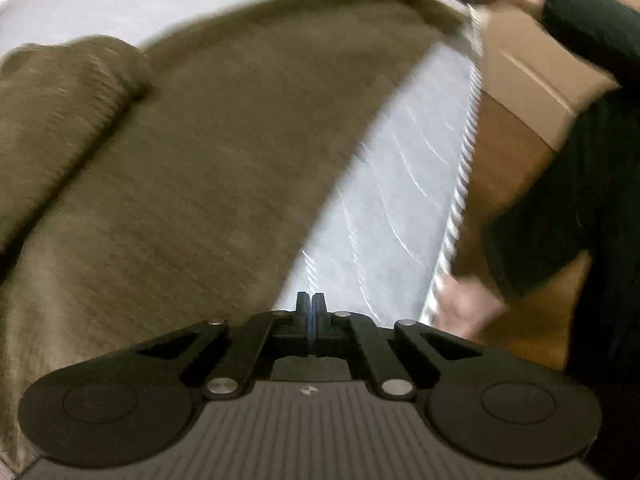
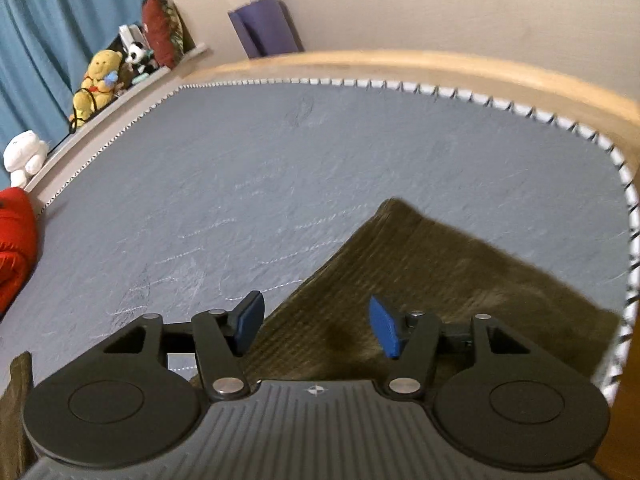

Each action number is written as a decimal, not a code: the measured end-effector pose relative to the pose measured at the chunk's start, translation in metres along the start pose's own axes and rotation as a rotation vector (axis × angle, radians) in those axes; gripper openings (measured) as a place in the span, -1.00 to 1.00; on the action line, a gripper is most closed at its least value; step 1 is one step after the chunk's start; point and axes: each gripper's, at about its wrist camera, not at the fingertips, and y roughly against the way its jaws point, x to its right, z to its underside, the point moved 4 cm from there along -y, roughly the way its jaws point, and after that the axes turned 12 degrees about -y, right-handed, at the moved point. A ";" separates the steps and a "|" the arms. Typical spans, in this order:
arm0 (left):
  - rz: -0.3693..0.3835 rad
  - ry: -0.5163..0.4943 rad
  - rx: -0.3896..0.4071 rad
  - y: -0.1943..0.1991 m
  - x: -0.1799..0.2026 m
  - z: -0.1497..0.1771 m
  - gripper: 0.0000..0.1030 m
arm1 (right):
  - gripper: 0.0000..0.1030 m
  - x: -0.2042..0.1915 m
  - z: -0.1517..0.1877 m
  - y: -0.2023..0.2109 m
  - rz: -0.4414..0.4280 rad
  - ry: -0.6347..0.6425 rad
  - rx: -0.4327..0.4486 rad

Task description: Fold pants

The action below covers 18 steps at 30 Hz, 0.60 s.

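The olive pants (image 2: 420,300) lie spread on the bed (image 2: 280,184), a corner directly beneath the released right tongs (image 2: 316,326), while the clenched left tongs (image 1: 311,316) hover empty at the fabric's edge.

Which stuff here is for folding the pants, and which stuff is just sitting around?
For the job:
- olive pants on the grey mattress
- left gripper, shut
- right gripper, open over the pants

Just sitting around:
- yellow teddy bear
- panda toy
- white plush
- red cushion
- purple mat
- blue curtain
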 end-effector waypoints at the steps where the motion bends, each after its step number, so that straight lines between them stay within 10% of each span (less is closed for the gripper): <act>1: -0.009 -0.008 0.013 0.001 0.002 0.000 -1.00 | 0.18 0.002 -0.002 -0.010 0.011 -0.027 -0.008; 4: 0.013 0.044 0.147 0.025 -0.007 -0.005 -0.90 | 0.18 0.008 -0.006 -0.036 0.064 -0.083 -0.018; 8: -0.075 0.206 0.345 0.063 -0.045 -0.007 0.00 | 0.19 0.006 -0.013 -0.058 0.095 -0.098 0.017; 10: -0.166 0.273 0.367 0.069 -0.060 -0.002 0.02 | 0.20 -0.002 -0.015 -0.069 0.126 -0.056 0.034; 15: -0.265 0.442 0.331 0.067 -0.097 0.014 0.02 | -0.87 -0.017 -0.009 -0.079 0.284 0.105 0.138; 18: -0.317 0.485 0.322 0.070 -0.114 0.018 0.02 | -0.91 -0.015 -0.019 -0.069 0.277 0.041 0.251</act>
